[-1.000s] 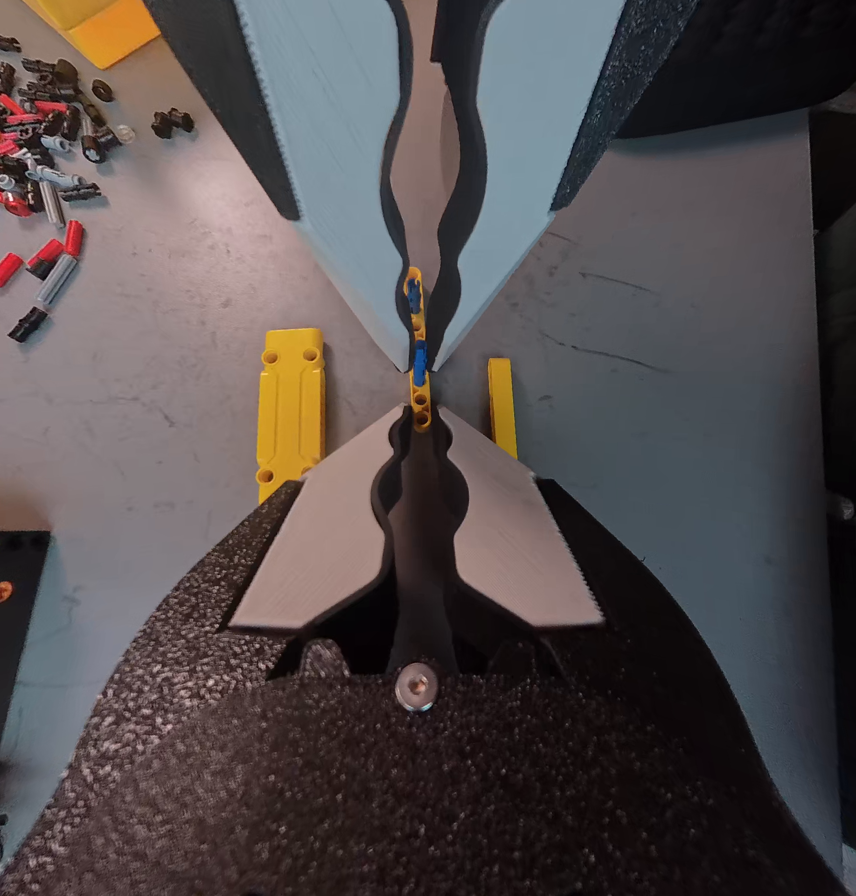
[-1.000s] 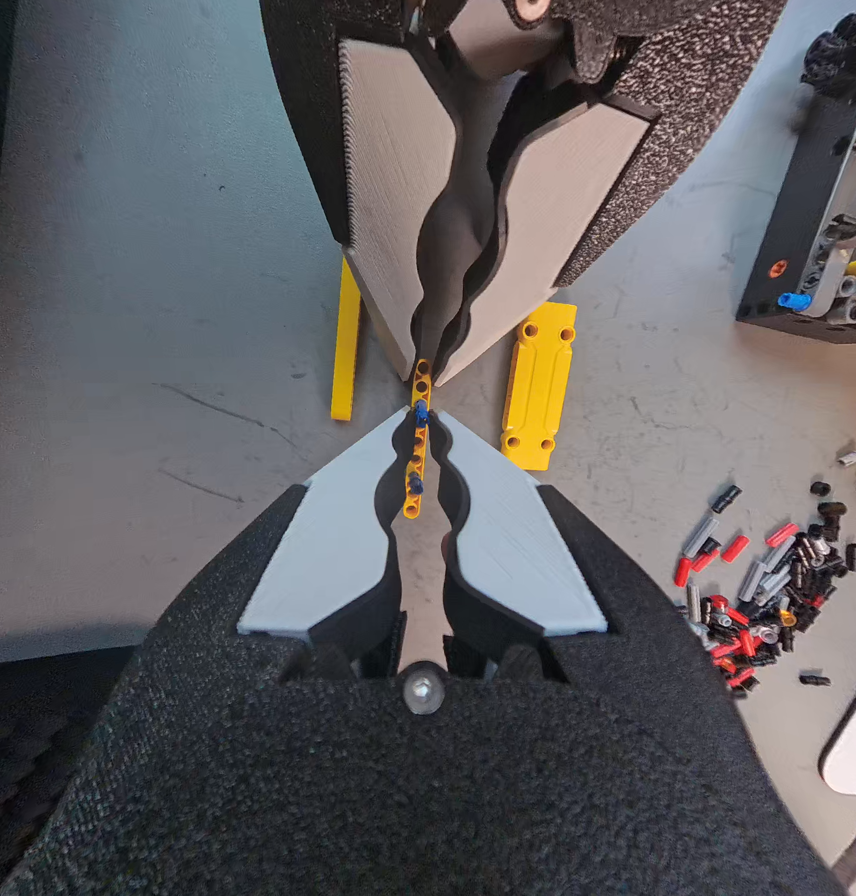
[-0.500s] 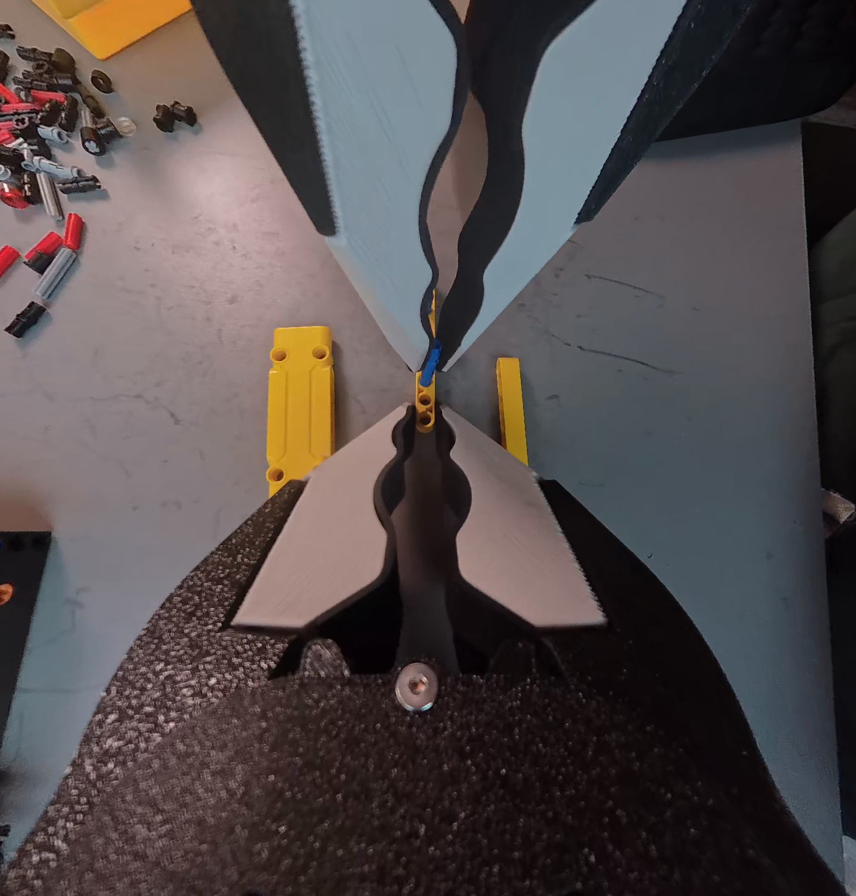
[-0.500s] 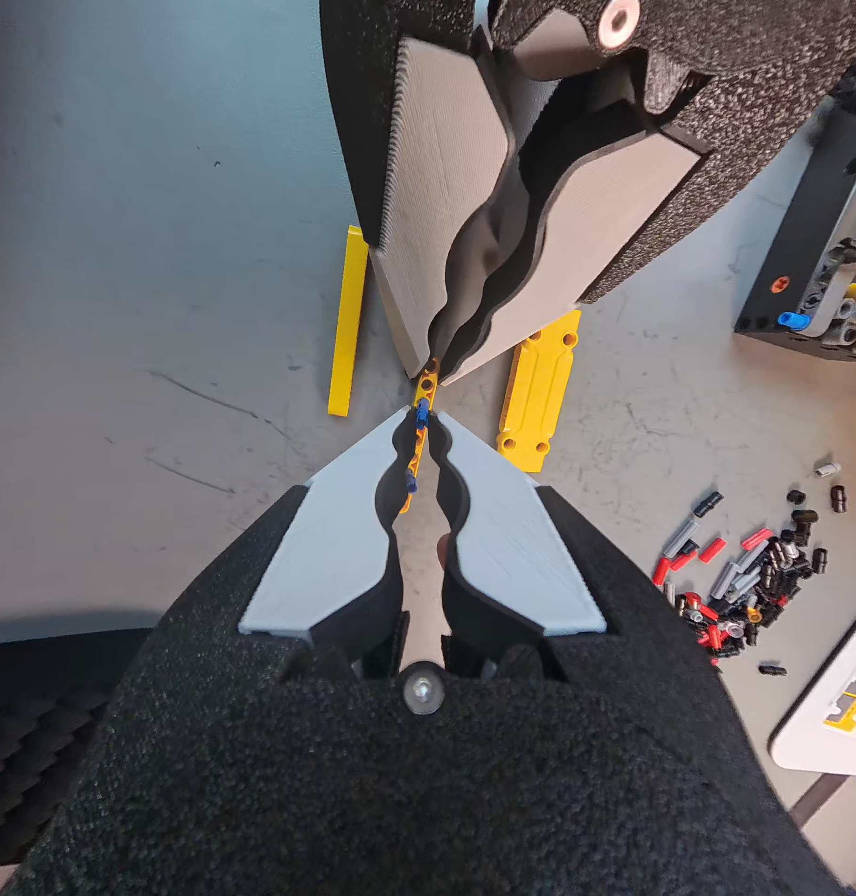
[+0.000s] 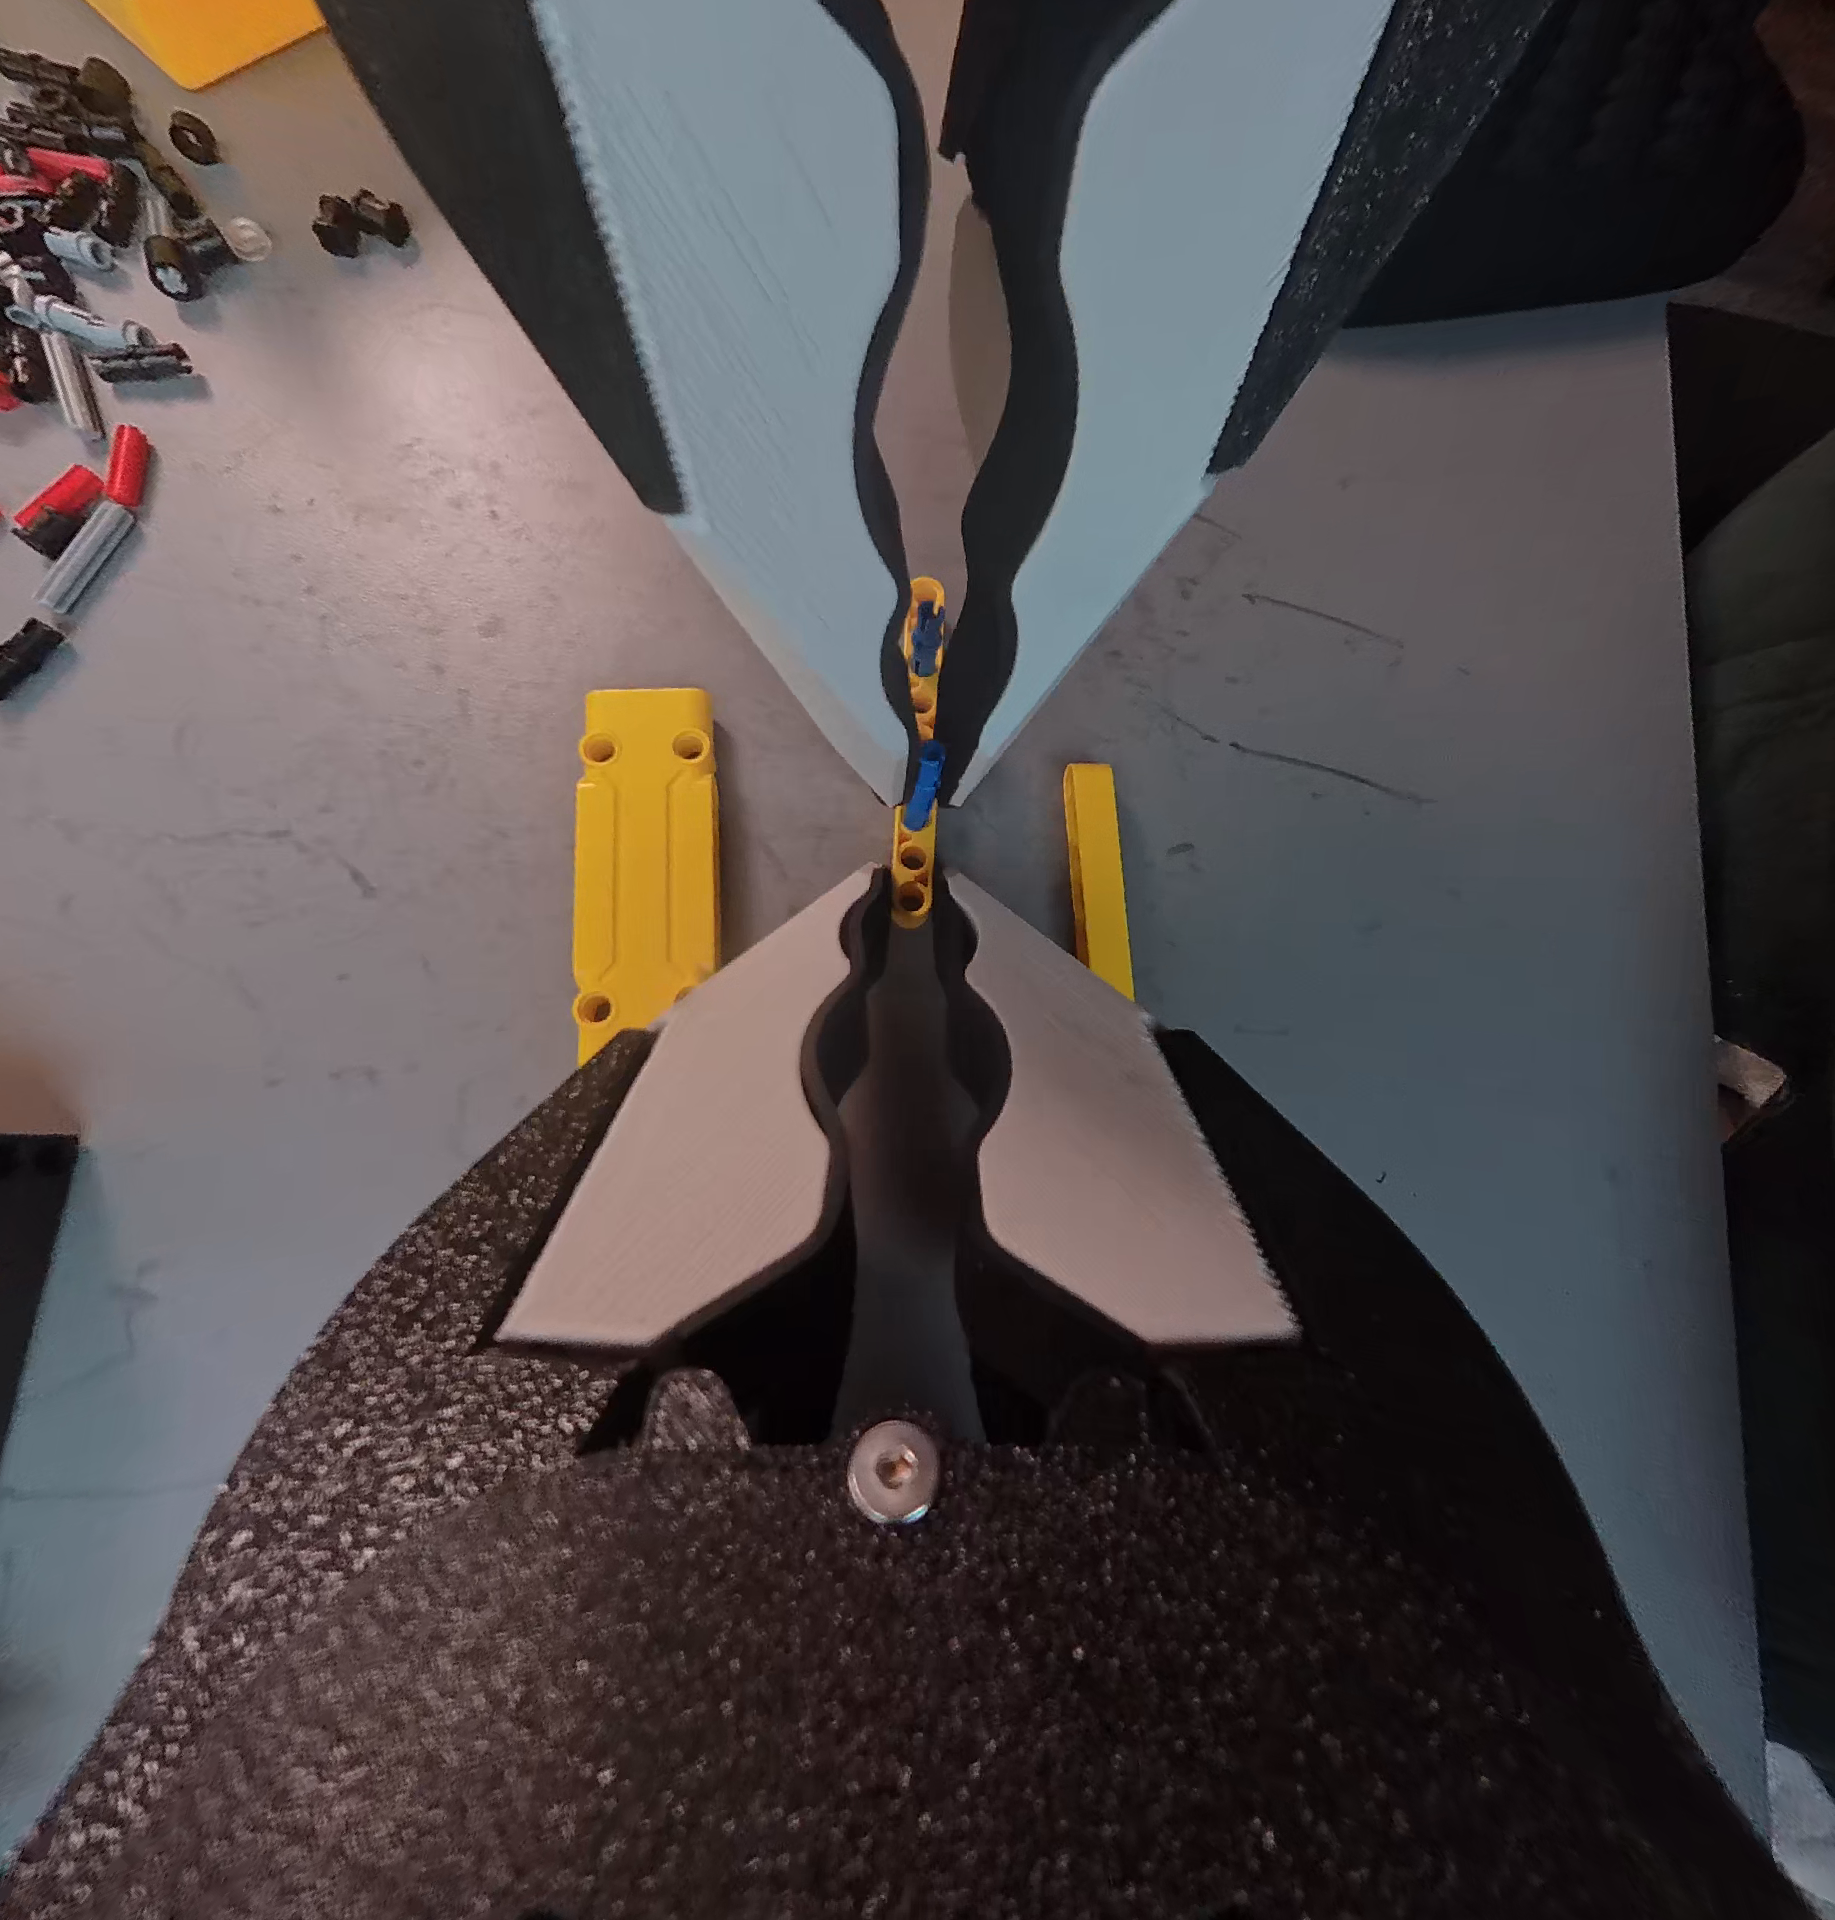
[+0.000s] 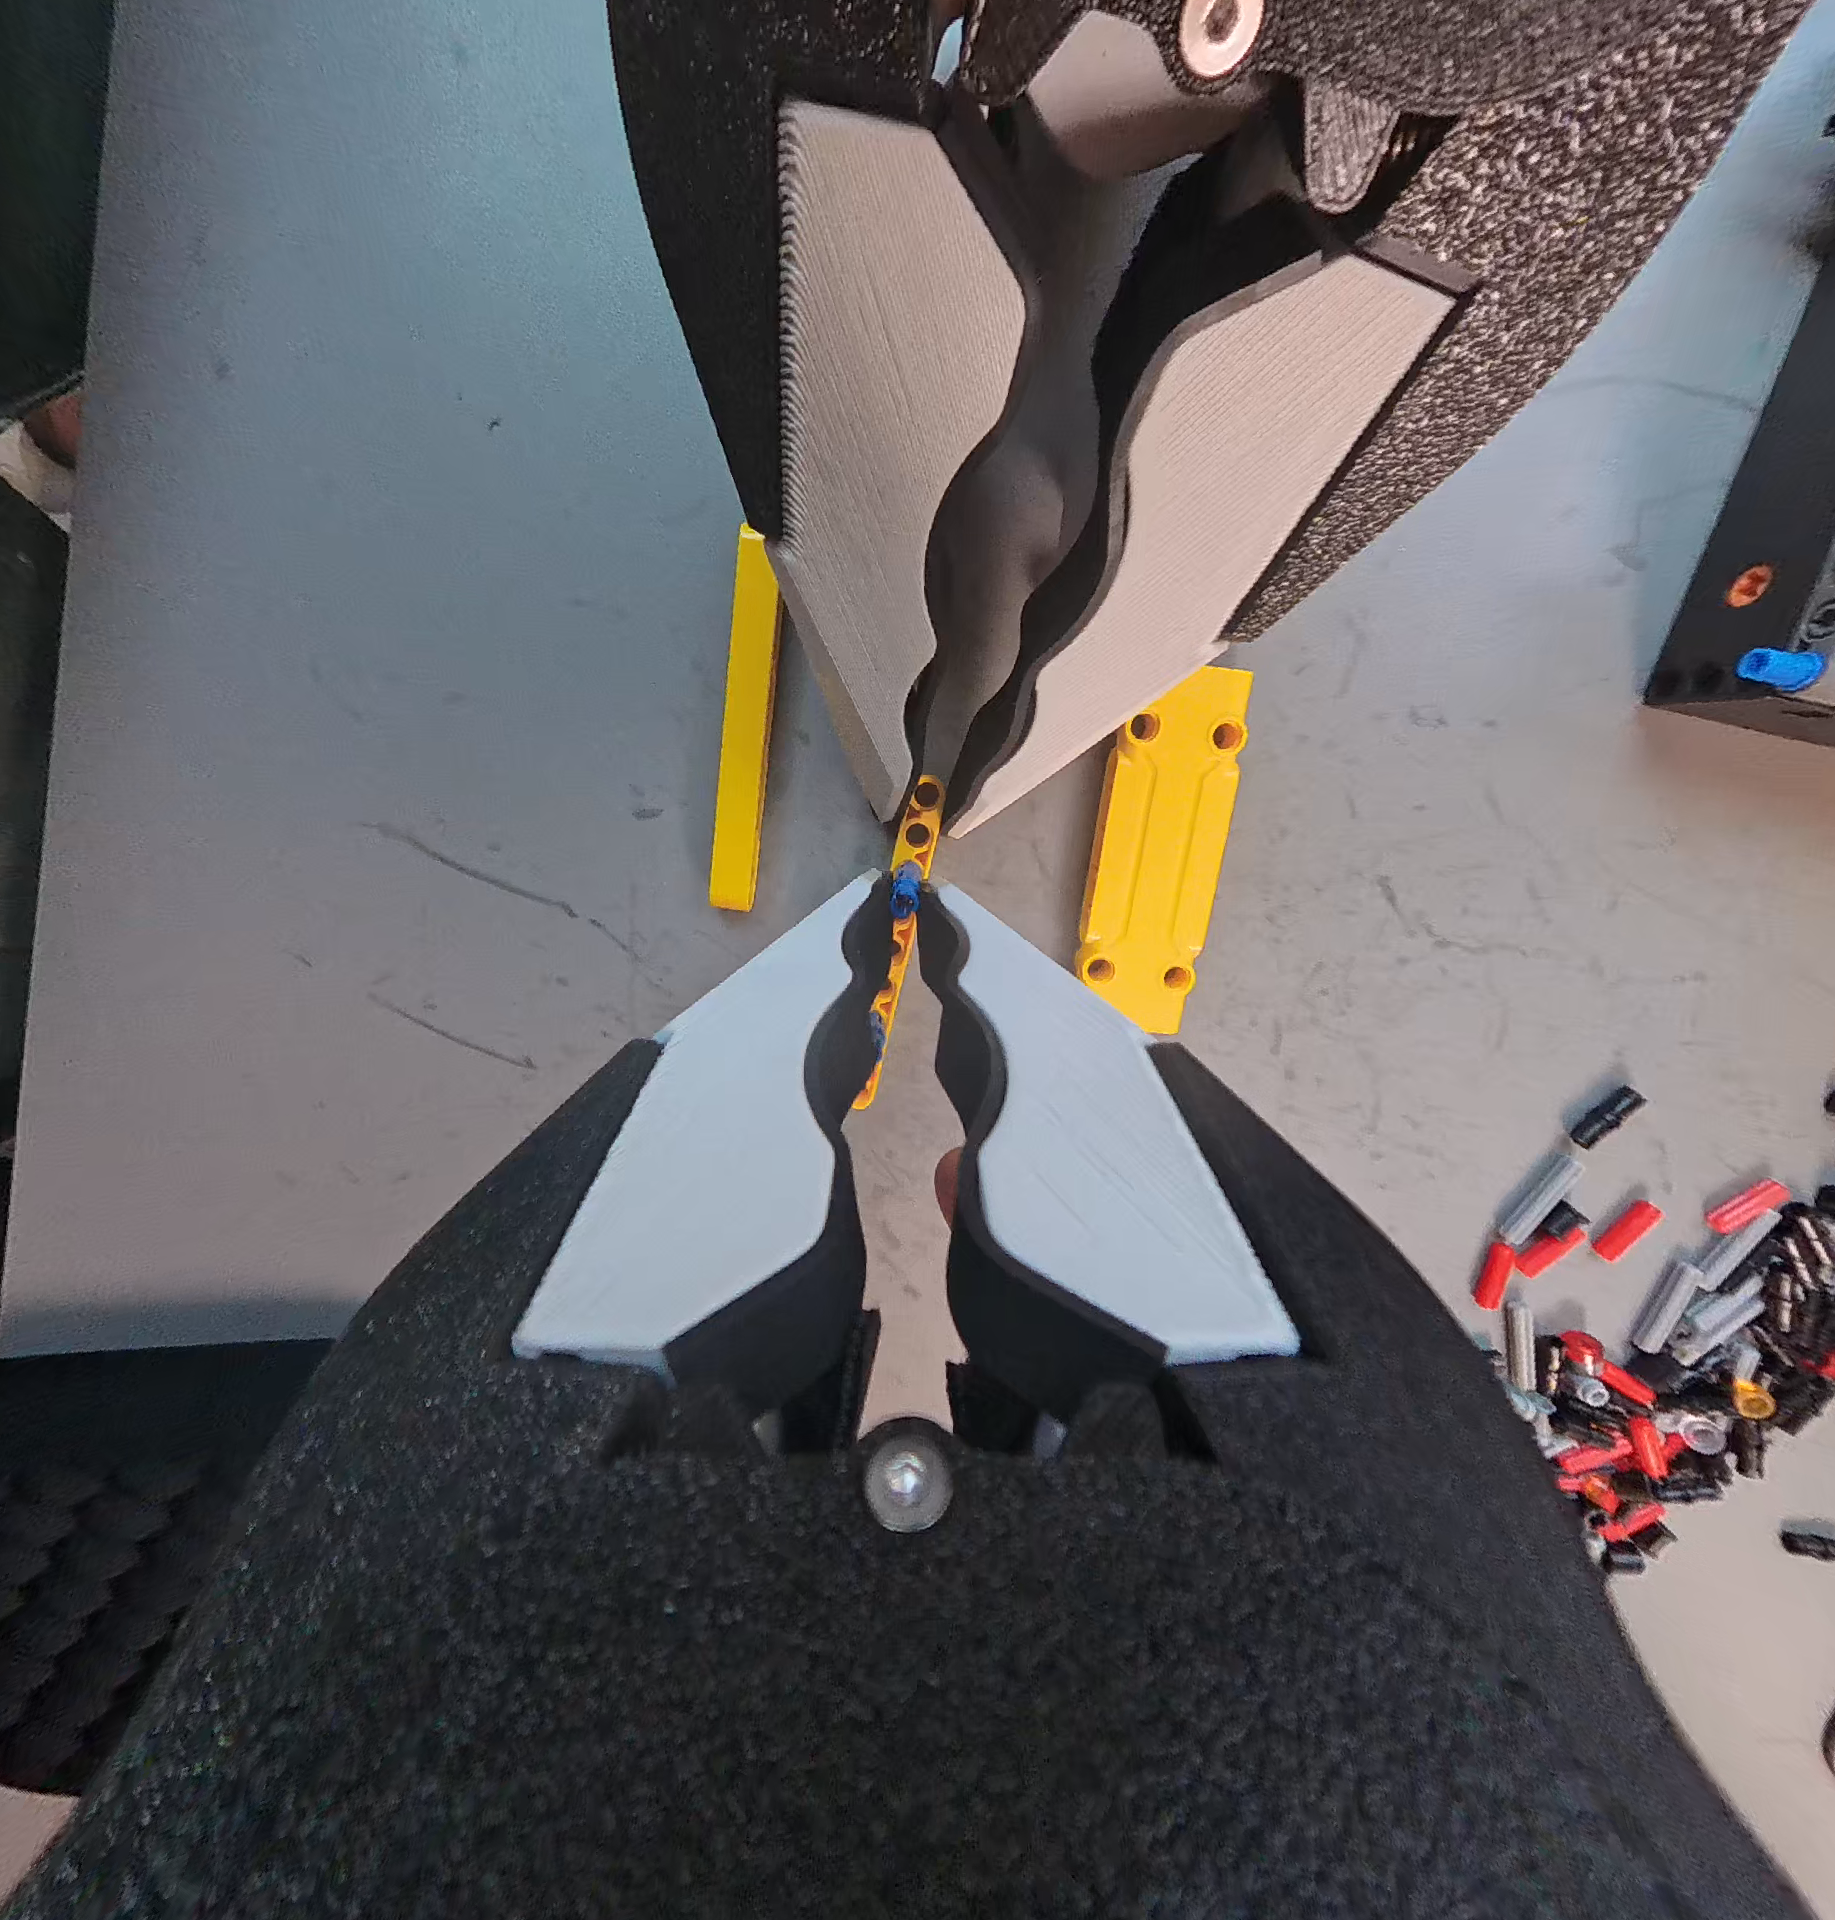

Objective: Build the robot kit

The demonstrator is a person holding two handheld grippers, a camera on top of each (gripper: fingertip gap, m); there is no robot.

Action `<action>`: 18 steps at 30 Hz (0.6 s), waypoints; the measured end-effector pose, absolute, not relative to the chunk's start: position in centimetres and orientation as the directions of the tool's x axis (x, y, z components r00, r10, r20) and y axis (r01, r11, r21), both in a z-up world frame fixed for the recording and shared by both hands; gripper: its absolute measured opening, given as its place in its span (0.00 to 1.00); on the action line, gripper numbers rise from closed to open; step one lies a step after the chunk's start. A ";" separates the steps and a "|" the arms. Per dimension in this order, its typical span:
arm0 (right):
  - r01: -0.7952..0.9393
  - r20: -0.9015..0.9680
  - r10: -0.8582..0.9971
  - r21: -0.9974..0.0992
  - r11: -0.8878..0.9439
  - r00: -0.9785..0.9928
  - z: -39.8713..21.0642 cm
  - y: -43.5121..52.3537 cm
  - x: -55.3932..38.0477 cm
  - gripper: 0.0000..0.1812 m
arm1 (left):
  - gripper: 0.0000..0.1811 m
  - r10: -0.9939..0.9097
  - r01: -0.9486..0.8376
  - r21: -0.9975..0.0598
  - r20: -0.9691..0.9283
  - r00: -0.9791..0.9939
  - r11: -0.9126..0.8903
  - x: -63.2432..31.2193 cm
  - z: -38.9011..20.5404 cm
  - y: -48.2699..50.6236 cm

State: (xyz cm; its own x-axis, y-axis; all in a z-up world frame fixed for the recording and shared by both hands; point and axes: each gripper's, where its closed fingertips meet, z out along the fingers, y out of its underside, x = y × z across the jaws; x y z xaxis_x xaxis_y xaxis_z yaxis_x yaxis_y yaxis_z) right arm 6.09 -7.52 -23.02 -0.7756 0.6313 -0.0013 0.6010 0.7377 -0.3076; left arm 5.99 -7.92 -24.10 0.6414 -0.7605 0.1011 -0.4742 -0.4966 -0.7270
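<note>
I see the left claw (image 5: 911, 896), with grey fingers, clamped on one end of a thin orange-yellow plastic beam with a row of round holes (image 5: 911, 862). The right claw (image 6: 900, 883), with pale blue fingers, is clamped on the same beam (image 6: 897, 966) at a short blue plastic pin (image 6: 902, 891) seated in one of its holes. The two claws face each other tip to tip, and the beam bridges the small gap between them, above the grey scuffed table (image 5: 1412, 935). Its long axis runs along the line from one claw to the other. In the left wrist view a second blue pin (image 5: 926, 629) sits near the beam's far end, between the right claw's fingers.

Below the claws two parts lie flat on the table, one on each side of the beam and roughly parallel to it: a wide yellow plastic panel with holes at its corners (image 5: 643, 862) and a narrow yellow plastic strip (image 5: 1098, 873). Both are partly covered by the claw fingers.

Farther out is a loose heap of small red, black and grey plastic connector pieces (image 6: 1702, 1340). A black block assembly with a blue pin in its side (image 6: 1796, 582) stands at the table's edge in the right wrist view. A yellow box corner (image 5: 227, 36) shows at the top of the left wrist view; its contents are hidden.
</note>
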 end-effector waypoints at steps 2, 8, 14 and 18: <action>0.597 -0.009 0.626 -0.311 0.739 -0.780 -23.0 -7.6 6.0 0.01 | 0.03 -0.760 -0.471 -0.727 0.107 0.641 -0.500 5.9 -24.1 -7.9; 0.567 -0.012 0.591 -0.297 0.768 -0.807 -23.1 -7.6 6.0 0.02 | 0.03 -0.755 -0.441 -0.720 0.174 0.633 -0.536 5.9 -24.1 -8.0; 0.548 0.006 0.571 -0.273 0.791 -0.821 -23.1 -7.7 6.0 0.02 | 0.03 -0.754 -0.432 -0.716 0.200 0.625 -0.548 5.9 -24.1 -8.0; 0.538 0.006 0.560 -0.266 0.800 -0.829 -23.1 -7.7 6.0 0.02 | 0.03 -0.763 -0.443 -0.717 0.192 0.617 -0.538 5.9 -24.1 -8.1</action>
